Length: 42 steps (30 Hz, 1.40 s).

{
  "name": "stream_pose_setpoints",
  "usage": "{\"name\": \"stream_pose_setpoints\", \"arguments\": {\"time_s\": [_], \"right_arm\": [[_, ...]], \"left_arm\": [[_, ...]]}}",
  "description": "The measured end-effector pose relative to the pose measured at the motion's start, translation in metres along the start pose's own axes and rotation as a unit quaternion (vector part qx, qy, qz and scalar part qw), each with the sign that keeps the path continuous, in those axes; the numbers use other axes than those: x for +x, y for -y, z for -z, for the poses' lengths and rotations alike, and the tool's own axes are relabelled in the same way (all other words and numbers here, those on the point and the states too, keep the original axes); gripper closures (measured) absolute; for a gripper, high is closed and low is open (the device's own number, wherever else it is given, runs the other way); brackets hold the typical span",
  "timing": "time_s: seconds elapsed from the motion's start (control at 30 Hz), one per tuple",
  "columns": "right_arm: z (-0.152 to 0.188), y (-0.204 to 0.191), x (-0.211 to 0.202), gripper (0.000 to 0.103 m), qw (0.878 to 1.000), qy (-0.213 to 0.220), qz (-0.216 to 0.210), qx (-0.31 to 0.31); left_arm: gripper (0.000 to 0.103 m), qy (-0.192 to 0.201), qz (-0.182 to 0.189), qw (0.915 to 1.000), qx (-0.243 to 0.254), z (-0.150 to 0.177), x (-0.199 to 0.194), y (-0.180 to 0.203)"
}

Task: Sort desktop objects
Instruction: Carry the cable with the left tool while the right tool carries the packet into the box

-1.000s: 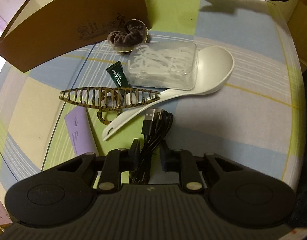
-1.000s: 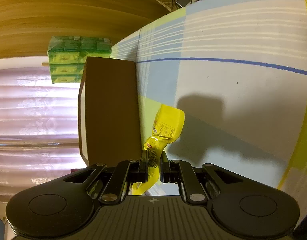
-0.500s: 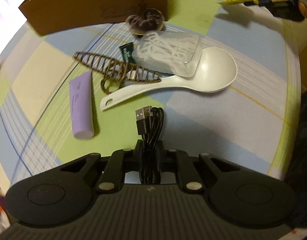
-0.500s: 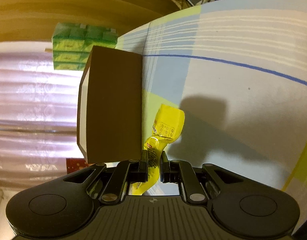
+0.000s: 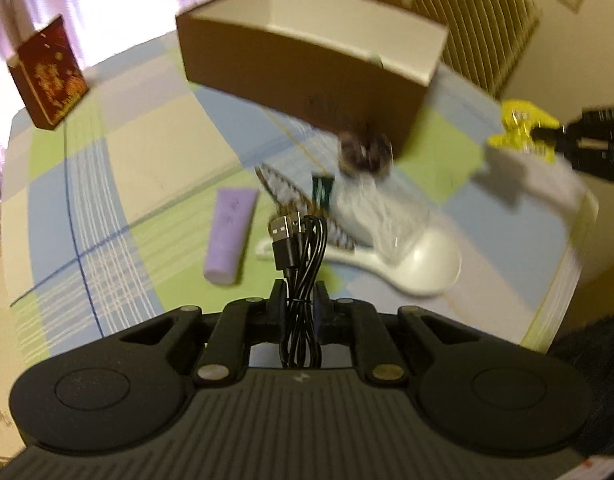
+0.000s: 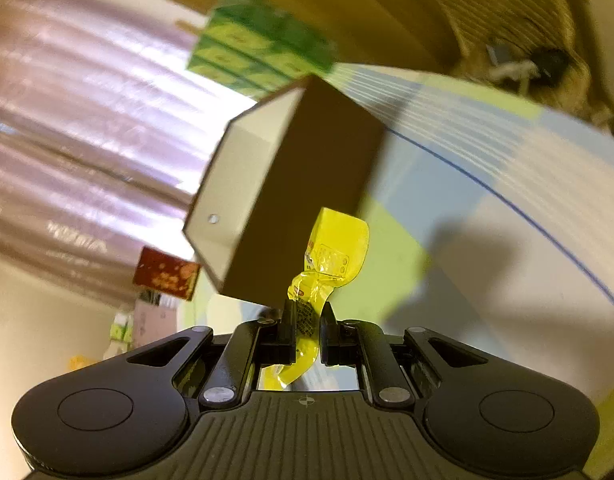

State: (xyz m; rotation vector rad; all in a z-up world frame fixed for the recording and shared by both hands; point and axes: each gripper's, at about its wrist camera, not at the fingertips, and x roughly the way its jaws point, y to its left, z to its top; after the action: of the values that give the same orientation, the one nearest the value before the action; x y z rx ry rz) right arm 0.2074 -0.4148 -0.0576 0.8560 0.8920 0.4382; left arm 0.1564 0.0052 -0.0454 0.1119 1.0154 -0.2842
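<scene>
Left wrist: one black cable [image 5: 301,248], one brown box [image 5: 307,68], one spoon [image 5: 419,264]

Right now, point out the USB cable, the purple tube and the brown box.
USB cable [image 5: 285,246]: left wrist view, on its black plug.
purple tube [image 5: 230,234]: left wrist view, middle of its body.
brown box [image 5: 303,76]: left wrist view, on its near outer wall.

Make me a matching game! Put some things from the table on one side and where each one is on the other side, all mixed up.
Things:
1. black USB cable
2. yellow plastic packet
3. lilac tube
4. white plastic spoon

Places:
A. lying on the checked tablecloth, untouched
B. pinched in the right gripper
C. partly under a clear plastic box
D. pinched in the left gripper

Pairs: 1-D, 2-B, 3-A, 4-C
</scene>
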Motion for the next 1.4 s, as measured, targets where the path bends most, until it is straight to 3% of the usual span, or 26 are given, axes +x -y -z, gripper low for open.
{"name": "stream_pose_setpoints", "arguments": {"time_s": [0.4,0.83,1.13,1.4], "right_arm": [[-0.052,-0.052,0.012,0.096,0.994,-0.017,-0.044,-0.100],[-0.114,-0.097,0.077,0.096,0.980,-0.046,-0.061,-0.183],[-0.142,-0.111,0.124,0.096,0.970,-0.061,-0.025,-0.235],[-0.151,-0.117,0.162,0.096,0.957,-0.082,0.006,-0.277]], "left_arm": [[0.094,0.068,0.023,0.9974,-0.009,-0.076,-0.013,0.010],[0.093,0.127,0.017,0.9914,0.028,-0.183,0.010,0.028],[0.093,0.123,0.008,0.9919,0.034,-0.241,0.051,0.027],[0.093,0.098,-0.002,0.9948,0.029,-0.270,0.096,0.017]]}}
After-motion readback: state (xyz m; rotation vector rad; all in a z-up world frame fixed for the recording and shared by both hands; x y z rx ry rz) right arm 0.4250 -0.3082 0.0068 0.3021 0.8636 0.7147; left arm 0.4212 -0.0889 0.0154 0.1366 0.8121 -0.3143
